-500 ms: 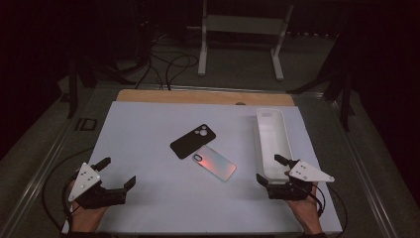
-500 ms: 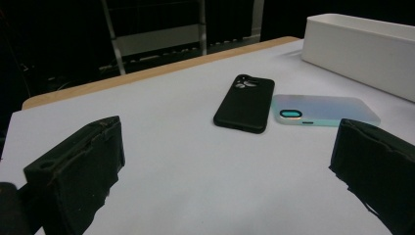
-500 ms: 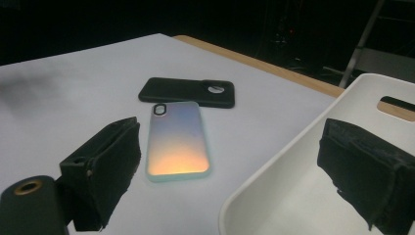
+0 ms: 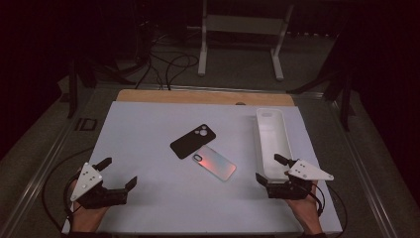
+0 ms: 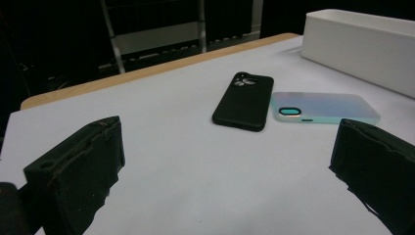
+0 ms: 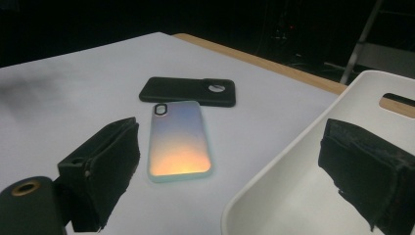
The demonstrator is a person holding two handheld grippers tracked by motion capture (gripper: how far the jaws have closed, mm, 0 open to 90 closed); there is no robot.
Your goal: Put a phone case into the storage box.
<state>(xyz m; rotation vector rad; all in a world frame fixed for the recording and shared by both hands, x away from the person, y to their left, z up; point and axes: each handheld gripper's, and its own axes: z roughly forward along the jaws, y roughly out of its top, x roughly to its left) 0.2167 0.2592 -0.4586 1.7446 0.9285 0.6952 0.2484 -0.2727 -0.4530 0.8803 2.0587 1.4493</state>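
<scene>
A black phone case (image 4: 193,141) lies near the middle of the white table mat (image 4: 148,129), camera cutout up. An iridescent phone case (image 4: 214,162) lies right beside it, on the nearer side. My left gripper (image 4: 118,172) rests low at the front left, open and holding nothing. In the left gripper view the gripper (image 5: 225,171) points toward the black case (image 5: 243,101) and the iridescent case (image 5: 325,107). My right gripper (image 4: 270,168) is open at the near end of the white tray (image 4: 272,141). In the right gripper view the gripper (image 6: 232,171) straddles the tray's corner (image 6: 274,196) without pressing on it, and the iridescent case (image 6: 178,139) and black case (image 6: 188,91) lie ahead.
The long white tray stands along the mat's right side. A wooden strip (image 4: 203,96) shows at the table's far edge. Beyond it stand a metal stand (image 4: 242,29) and cables (image 4: 168,62) on the dark floor.
</scene>
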